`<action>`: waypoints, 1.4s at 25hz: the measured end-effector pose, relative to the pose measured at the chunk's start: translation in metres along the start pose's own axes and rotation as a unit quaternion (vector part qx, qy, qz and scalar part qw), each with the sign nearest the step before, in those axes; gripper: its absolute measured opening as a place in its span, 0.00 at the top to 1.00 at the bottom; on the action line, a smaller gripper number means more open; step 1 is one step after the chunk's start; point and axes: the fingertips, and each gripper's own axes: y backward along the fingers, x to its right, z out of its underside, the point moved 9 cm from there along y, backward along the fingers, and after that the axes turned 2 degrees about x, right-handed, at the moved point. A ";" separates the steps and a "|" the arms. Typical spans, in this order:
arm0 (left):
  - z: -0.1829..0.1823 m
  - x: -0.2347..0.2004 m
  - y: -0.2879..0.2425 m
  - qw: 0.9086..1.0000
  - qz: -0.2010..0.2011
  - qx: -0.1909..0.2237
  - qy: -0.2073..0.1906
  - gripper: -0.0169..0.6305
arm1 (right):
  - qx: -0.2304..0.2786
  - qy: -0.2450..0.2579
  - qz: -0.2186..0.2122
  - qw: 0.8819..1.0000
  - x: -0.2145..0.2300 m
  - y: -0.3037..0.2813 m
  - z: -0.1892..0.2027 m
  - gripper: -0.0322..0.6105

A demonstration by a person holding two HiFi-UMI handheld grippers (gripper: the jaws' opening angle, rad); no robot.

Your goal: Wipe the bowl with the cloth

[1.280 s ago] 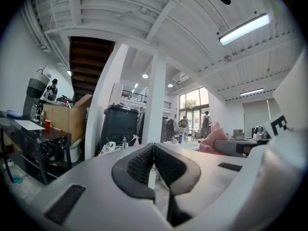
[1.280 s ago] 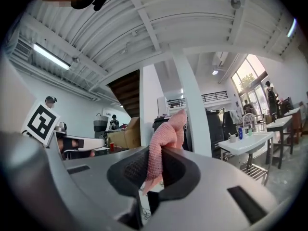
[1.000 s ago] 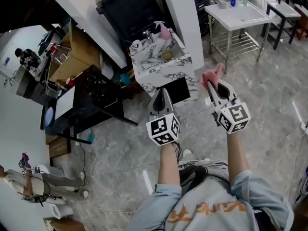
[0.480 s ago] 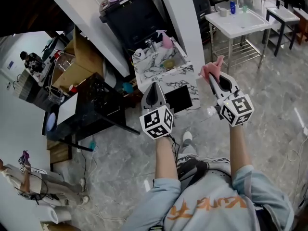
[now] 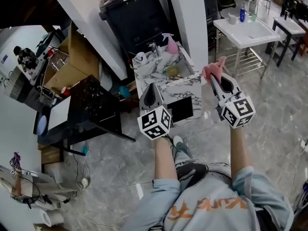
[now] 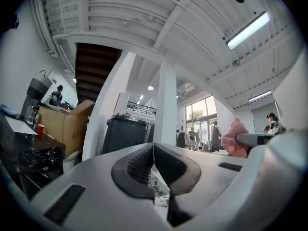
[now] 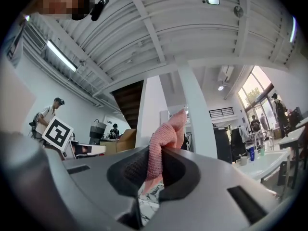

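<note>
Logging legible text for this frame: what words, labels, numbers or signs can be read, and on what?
Nothing reads for certain.
Orange print on the person's shirt: upside down from here, partly cut off, not legible.
The two marker cubes: square code patterns only, no words.
Label on the blue bottle: too small to read.

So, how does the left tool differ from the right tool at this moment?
The right tool is shut on the pink cloth, which sticks out above its jaws; the left tool is shut with nothing between its jaws. In the head view, the left tool overlaps the marble sink unit, while the right tool shows off its right edge. Both are shut and point ahead.
</note>
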 end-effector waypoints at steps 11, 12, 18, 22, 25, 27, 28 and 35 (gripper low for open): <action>0.065 -0.112 -0.154 0.992 -0.011 -0.100 0.072 0.94 | -0.093 -0.023 0.010 0.995 0.016 -0.189 0.083 0.87; 0.070 -0.121 -0.166 0.991 -0.012 -0.107 0.077 0.94 | -0.101 -0.024 0.011 0.995 0.017 -0.204 0.091 0.87; 0.100 -0.166 -0.234 0.987 -0.015 -0.135 0.090 0.94 | -0.139 -0.024 0.011 0.990 0.023 -0.278 0.137 0.87; 0.121 -0.179 -0.273 0.982 -0.003 -0.158 0.100 0.94 | -0.156 -0.030 0.036 0.987 0.040 -0.309 0.156 0.87; 0.137 -0.187 -0.295 0.979 0.004 -0.174 0.110 0.94 | -0.167 -0.032 0.047 0.984 0.047 -0.326 0.169 0.87; 0.148 -0.189 -0.302 0.976 0.008 -0.187 0.114 0.94 | -0.178 -0.032 0.049 0.982 0.049 -0.329 0.178 0.87; 0.153 -0.188 -0.304 0.974 0.010 -0.194 0.115 0.94 | -0.183 -0.034 0.052 0.981 0.051 -0.328 0.182 0.87; 0.169 -0.175 -0.327 0.969 0.013 -0.225 0.099 0.94 | -0.185 -0.054 0.063 0.979 0.084 -0.334 0.198 0.87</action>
